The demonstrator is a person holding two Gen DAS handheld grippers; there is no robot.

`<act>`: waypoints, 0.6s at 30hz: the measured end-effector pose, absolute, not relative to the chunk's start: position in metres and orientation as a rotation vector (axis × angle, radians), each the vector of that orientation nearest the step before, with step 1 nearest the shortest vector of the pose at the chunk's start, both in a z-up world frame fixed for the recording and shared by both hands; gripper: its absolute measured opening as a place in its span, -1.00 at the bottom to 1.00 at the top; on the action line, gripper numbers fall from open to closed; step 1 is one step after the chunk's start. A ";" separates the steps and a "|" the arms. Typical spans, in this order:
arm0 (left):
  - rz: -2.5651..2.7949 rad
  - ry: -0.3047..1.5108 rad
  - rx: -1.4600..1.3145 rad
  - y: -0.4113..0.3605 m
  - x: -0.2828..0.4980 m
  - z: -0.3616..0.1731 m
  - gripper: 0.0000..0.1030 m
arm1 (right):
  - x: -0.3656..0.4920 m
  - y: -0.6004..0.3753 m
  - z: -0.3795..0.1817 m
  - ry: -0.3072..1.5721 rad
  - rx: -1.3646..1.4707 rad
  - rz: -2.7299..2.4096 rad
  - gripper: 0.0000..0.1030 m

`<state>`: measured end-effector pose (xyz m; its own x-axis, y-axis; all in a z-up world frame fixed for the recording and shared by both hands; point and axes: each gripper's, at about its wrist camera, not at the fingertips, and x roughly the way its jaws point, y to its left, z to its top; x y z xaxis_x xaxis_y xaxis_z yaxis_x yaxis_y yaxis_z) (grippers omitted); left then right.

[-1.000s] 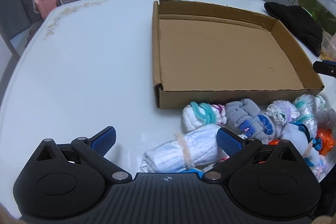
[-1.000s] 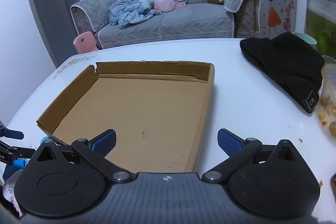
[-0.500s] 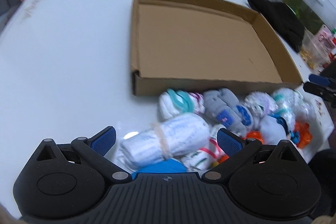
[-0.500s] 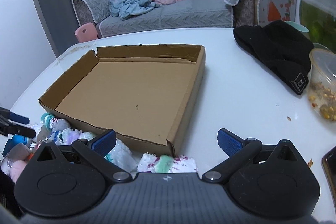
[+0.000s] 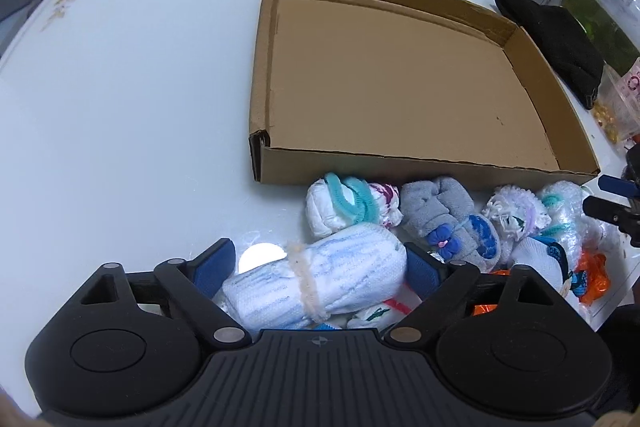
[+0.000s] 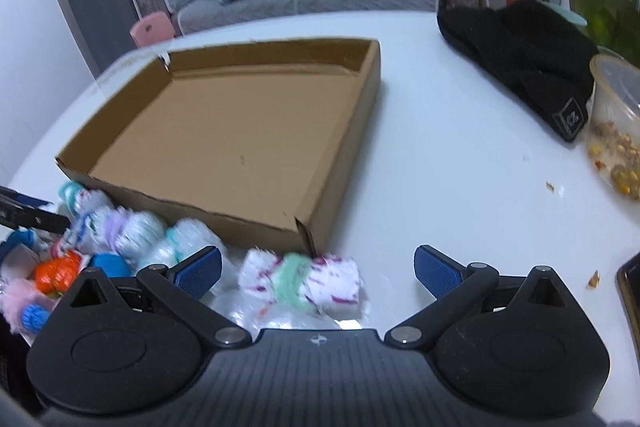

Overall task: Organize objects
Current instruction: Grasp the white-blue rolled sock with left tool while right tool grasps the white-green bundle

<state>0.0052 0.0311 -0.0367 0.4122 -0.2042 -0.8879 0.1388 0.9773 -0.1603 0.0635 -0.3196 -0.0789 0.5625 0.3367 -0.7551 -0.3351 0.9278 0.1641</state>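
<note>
Cardboard tray [image 5: 256,163] front edge touching sock rolls [image 5: 352,205], left gripper [image 5: 318,269] closing

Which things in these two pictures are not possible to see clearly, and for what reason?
- Left wrist view: rolls under the light blue sock roll are covered by it and by the left gripper, whose jaws are closing around it; whether the pads touch is unclear.
- Left wrist view: the right gripper is cut off by the right edge.
- Right wrist view: the sock pile is blurred.
- Right wrist view: the dark flat object is cropped.
</note>
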 end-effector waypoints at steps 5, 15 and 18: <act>-0.202 1.090 -0.057 0.031 0.005 -0.034 0.68 | 0.062 -0.318 -0.086 0.936 -0.019 0.394 0.95; -0.176 1.021 -0.071 0.037 0.003 -0.027 0.67 | 0.058 -0.315 -0.087 0.969 -0.022 0.387 0.98; -0.174 1.007 -0.079 0.041 0.000 -0.025 0.67 | 0.057 -0.312 -0.085 0.966 -0.035 0.386 0.97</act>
<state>0.0003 0.0407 -0.0248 0.5222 -0.1816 -0.8333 0.1084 0.9833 -0.1463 0.0566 -0.3121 -0.0852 0.5060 0.3048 -0.8069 -0.3359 0.9313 0.1411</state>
